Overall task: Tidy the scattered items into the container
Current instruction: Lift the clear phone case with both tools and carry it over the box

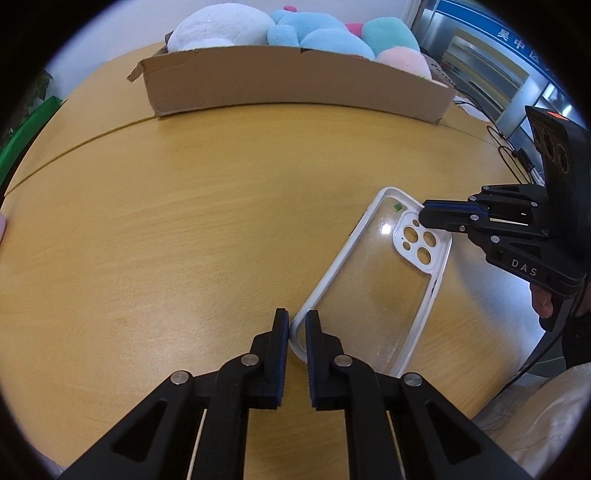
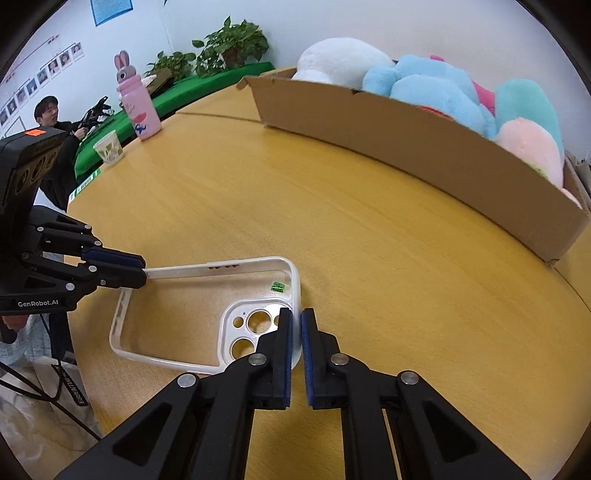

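The left gripper (image 1: 296, 325) pinches the near corner of the phone case (image 1: 373, 280); the right gripper (image 2: 296, 325) pinches its camera-end rim. The case lies on the table (image 1: 166, 240), long axis between them. Beyond sits the cardboard box (image 1: 295, 81) of plush toys (image 1: 314, 33).

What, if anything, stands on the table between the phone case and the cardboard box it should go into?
Nothing visible does. The phone case, gripped at opposite ends by the left gripper and right gripper, faces bare table up to the cardboard box. Its wall must be cleared, and plush toys already fill it.
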Tool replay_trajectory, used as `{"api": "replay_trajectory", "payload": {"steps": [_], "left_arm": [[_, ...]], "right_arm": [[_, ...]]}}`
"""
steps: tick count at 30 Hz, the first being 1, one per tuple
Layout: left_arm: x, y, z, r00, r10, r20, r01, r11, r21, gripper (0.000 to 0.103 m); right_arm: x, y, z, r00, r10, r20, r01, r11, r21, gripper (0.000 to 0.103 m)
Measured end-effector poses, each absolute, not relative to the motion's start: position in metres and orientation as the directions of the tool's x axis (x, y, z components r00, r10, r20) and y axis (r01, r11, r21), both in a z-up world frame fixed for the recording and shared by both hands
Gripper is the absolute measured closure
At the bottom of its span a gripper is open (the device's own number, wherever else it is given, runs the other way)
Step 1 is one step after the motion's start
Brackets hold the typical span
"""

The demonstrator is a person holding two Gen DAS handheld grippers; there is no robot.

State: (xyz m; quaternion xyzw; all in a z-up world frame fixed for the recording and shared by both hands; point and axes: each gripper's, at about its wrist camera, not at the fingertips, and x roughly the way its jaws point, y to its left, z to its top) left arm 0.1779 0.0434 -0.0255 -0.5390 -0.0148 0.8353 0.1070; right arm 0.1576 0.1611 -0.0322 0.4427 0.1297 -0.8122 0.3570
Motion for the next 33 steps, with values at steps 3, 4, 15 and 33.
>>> {"api": "replay_trajectory", "payload": {"steps": [3, 4, 15, 33], "left_arm": [[0.171, 0.044, -0.013, -0.425, 0.2, -0.883, -0.182, -0.974, -0.133, 0.095], [0.168, 0.045, -0.008, -0.436, 0.201, -0.877, -0.189, -0.973, -0.129, 0.095], [0.124, 0.059, 0.052, -0.55, 0.191, -0.813, -0.278, -0.96, -0.037, 0.095], [0.032, 0.059, 0.138, -0.681, 0.176, -0.71, -0.284, -0.958, 0.035, 0.096]], "right_arm": [[0.153, 0.167, -0.02, -0.381, -0.465, -0.799, 0.686, -0.721, 0.093, 0.097], [0.15, 0.168, -0.014, -0.393, -0.465, -0.793, 0.684, -0.724, 0.085, 0.097], [0.112, 0.181, 0.044, -0.491, -0.465, -0.737, 0.693, -0.721, -0.007, 0.097], [0.003, 0.177, 0.136, -0.607, -0.462, -0.647, 0.686, -0.716, -0.132, 0.097]]}}
